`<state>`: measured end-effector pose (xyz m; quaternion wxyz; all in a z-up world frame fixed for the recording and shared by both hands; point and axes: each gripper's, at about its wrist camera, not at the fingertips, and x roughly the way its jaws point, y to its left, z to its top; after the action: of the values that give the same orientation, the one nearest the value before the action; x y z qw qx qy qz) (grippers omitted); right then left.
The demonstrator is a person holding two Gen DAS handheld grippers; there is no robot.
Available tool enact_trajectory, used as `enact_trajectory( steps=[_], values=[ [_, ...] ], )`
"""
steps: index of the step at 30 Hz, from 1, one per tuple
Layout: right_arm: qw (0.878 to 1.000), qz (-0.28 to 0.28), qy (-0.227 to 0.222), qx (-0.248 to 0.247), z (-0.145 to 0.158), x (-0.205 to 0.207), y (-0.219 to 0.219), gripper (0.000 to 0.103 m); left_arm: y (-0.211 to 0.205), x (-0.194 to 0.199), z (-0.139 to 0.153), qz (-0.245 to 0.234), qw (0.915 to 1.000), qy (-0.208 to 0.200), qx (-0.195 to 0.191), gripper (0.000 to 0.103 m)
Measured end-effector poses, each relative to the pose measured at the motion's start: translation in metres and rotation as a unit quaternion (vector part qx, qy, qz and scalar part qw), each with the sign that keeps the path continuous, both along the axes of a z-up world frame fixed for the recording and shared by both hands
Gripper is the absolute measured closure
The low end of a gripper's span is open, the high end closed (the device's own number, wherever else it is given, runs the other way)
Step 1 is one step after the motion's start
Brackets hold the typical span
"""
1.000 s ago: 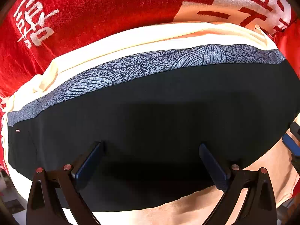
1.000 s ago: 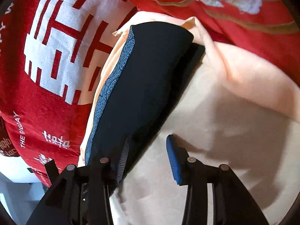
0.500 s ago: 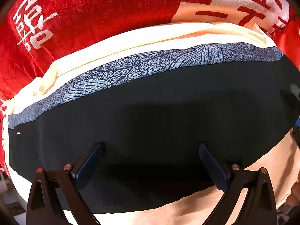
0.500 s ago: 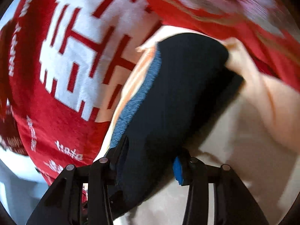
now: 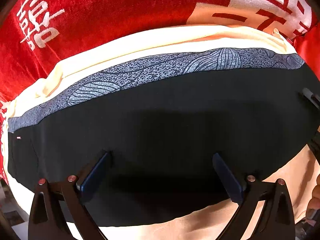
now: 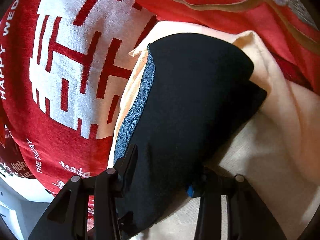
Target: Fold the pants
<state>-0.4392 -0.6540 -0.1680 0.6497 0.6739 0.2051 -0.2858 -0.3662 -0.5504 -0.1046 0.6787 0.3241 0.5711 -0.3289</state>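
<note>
The black pants (image 5: 170,124) lie folded in a long band on a cream cloth (image 5: 140,42), with a blue-grey patterned strip (image 5: 152,72) along the far edge. My left gripper (image 5: 160,172) is open just above the near part of the pants, fingers wide apart. In the right wrist view the pants (image 6: 192,100) run away from me. My right gripper (image 6: 162,170) straddles their near end, with black fabric between the fingers and the jaws still apart. The right gripper's tip shows at the right edge of the left wrist view (image 5: 312,100).
A red blanket with white characters (image 6: 66,64) covers the surface to the left and behind. The cream cloth (image 6: 270,140) spreads to the right with soft folds. A red patterned quilt (image 6: 240,6) lies at the back. A white floor edge shows at lower left.
My right gripper has moved forward over the end of the pants, so the fabric now sits between its fingers. The left gripper has stayed still and open.
</note>
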Motion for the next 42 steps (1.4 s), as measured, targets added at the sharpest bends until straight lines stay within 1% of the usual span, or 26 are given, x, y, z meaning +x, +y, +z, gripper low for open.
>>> enact_trajectory(
  steps=[5, 10, 11, 13, 15, 19, 20, 21, 22, 23, 26, 27, 28, 31, 32, 34, 38, 42],
  values=[
    [1.000, 0.007, -0.003, 0.014, -0.001, 0.001, -0.002, 0.057, 0.003, 0.000, 0.000, 0.006, 1.0000, 0.006, -0.004, 0.001],
    [1.000, 0.013, 0.015, 0.016, 0.001, 0.003, -0.001, 0.057, 0.006, 0.001, 0.000, 0.007, 0.9999, 0.009, -0.007, 0.001],
    [0.999, 0.015, 0.027, 0.015, 0.003, 0.005, -0.001, 0.059, 0.007, 0.002, 0.000, 0.008, 0.9999, 0.010, -0.008, 0.001],
    [0.998, 0.021, 0.059, 0.008, 0.007, 0.011, 0.000, 0.069, 0.009, 0.003, 0.000, 0.007, 0.9999, 0.011, -0.008, 0.001],
    [0.996, 0.022, 0.082, 0.002, 0.010, 0.013, 0.002, 0.076, 0.010, 0.003, 0.000, 0.004, 0.9999, 0.012, -0.007, 0.001],
    [0.995, 0.025, 0.097, -0.002, 0.015, 0.014, 0.002, 0.082, 0.009, 0.006, 0.006, 0.002, 1.0000, 0.008, -0.005, 0.001],
    [0.995, 0.029, 0.098, -0.007, 0.018, 0.014, 0.002, 0.083, 0.009, 0.006, 0.011, 0.002, 0.9999, 0.007, -0.013, 0.001],
    [0.994, 0.034, 0.100, -0.014, 0.022, 0.015, 0.003, 0.084, 0.008, 0.006, 0.017, 0.003, 0.9995, 0.012, -0.029, 0.006],
    [0.994, 0.037, 0.102, -0.019, 0.025, 0.016, 0.004, 0.084, 0.007, 0.005, 0.021, 0.002, 0.9990, 0.017, -0.042, 0.013],
    [0.993, 0.043, 0.105, -0.027, 0.030, 0.018, 0.005, 0.085, 0.004, 0.004, 0.027, 0.000, 0.9982, 0.025, -0.054, 0.015],
    [0.993, 0.053, 0.101, -0.043, 0.042, 0.020, 0.008, 0.085, -0.007, -0.002, 0.033, -0.011, 0.9958, 0.040, -0.081, 0.016],
    [0.993, 0.054, 0.098, -0.045, 0.045, 0.020, 0.009, 0.086, -0.011, -0.005, 0.033, -0.015, 0.9954, 0.043, -0.084, 0.019],
    [0.993, 0.054, 0.096, -0.047, 0.048, 0.020, 0.009, 0.086, -0.013, -0.007, 0.030, -0.018, 0.9952, 0.049, -0.083, 0.020],
    [0.992, 0.066, 0.096, -0.053, 0.055, 0.025, 0.012, 0.088, -0.015, -0.014, 0.002, -0.009, 0.9949, 0.081, -0.060, 0.020],
    [0.990, 0.070, 0.103, -0.065, 0.059, 0.029, 0.015, 0.088, -0.013, -0.018, 0.001, -0.015, 0.9951, 0.062, -0.075, 0.020],
    [0.987, 0.083, 0.109, -0.082, 0.068, 0.036, 0.018, 0.088, -0.013, -0.026, 0.004, -0.031, 0.9960, 0.039, -0.075, 0.020],
    [0.973, 0.123, 0.137, -0.137, 0.094, 0.057, 0.032, 0.088, -0.012, -0.022, 0.004, -0.030, 0.9955, 0.045, -0.078, 0.020],
    [0.950, 0.178, 0.165, -0.195, 0.121, 0.087, 0.056, 0.088, -0.009, -0.023, 0.003, -0.040, 0.9946, 0.043, -0.086, 0.020]
  ],
)
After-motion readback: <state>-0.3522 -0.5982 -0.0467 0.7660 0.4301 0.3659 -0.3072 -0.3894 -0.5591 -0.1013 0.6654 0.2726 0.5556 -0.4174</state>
